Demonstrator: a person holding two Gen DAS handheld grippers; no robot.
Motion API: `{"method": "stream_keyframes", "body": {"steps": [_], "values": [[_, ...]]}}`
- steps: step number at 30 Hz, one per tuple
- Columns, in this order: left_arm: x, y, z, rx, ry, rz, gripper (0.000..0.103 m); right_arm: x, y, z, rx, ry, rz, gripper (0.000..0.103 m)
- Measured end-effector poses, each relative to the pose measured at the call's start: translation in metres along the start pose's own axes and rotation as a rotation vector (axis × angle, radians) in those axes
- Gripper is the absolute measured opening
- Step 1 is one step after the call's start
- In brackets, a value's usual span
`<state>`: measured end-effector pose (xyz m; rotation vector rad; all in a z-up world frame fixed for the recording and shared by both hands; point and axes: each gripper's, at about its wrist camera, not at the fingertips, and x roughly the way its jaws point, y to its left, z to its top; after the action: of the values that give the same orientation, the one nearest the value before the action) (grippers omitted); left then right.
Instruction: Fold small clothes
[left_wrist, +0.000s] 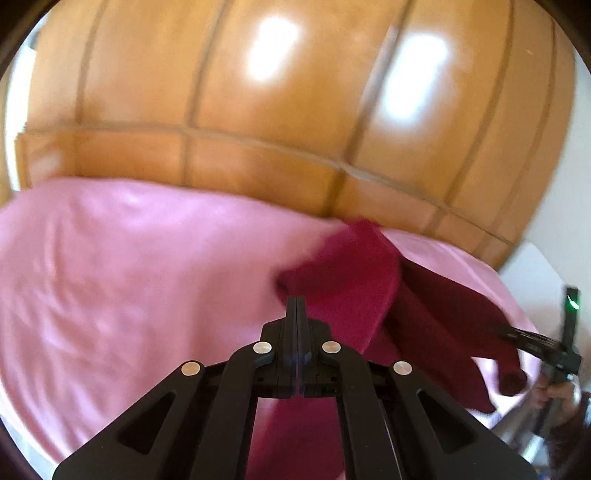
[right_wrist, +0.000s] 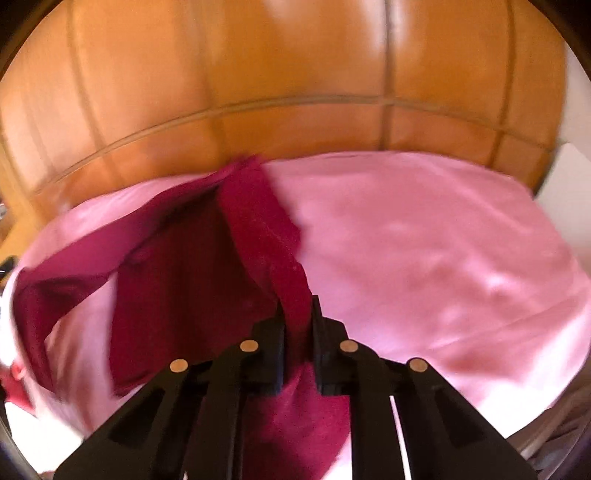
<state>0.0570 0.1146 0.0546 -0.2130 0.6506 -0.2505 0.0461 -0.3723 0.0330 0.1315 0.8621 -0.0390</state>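
Both views are motion-blurred. In the left wrist view the right gripper (left_wrist: 506, 330) is smeared at the right edge. The maroon garment (right_wrist: 184, 280) runs off the right wrist view's lower left, its shape unreadable.

Big tan leather headboard (left_wrist: 280, 110) fills the back – stitched into panels, super glossy, two bright glare patches of light on it. Below it a bed with a wrinkled pink sheet (right_wrist: 424, 240). White wall (left_wrist: 581, 147) at the right edge.

Headboard (right_wrist: 295, 66) seemingly bounds open pink bedsheet (right_wrist: 424, 240).
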Motion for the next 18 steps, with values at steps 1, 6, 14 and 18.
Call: {"method": "stream_keyframes", "body": {"steps": [1,6,14,18], "values": [[0.001,0.010,0.012,-0.004,-0.018,0.042,0.000,0.003,-0.008,0.006,0.000,-0.009,-0.036,0.011],[0.025,0.066,0.065,-0.042,-0.036,0.256,0.000,0.043,-0.054,0.043,0.019,-0.023,-0.248,0.010],[0.059,0.049,0.078,0.038,0.027,0.200,0.000,0.117,-0.107,0.101,0.003,0.022,-0.597,0.010],[0.065,0.009,0.039,0.116,0.102,0.042,0.008,0.137,-0.138,0.118,0.072,0.068,-0.614,0.019]]}}
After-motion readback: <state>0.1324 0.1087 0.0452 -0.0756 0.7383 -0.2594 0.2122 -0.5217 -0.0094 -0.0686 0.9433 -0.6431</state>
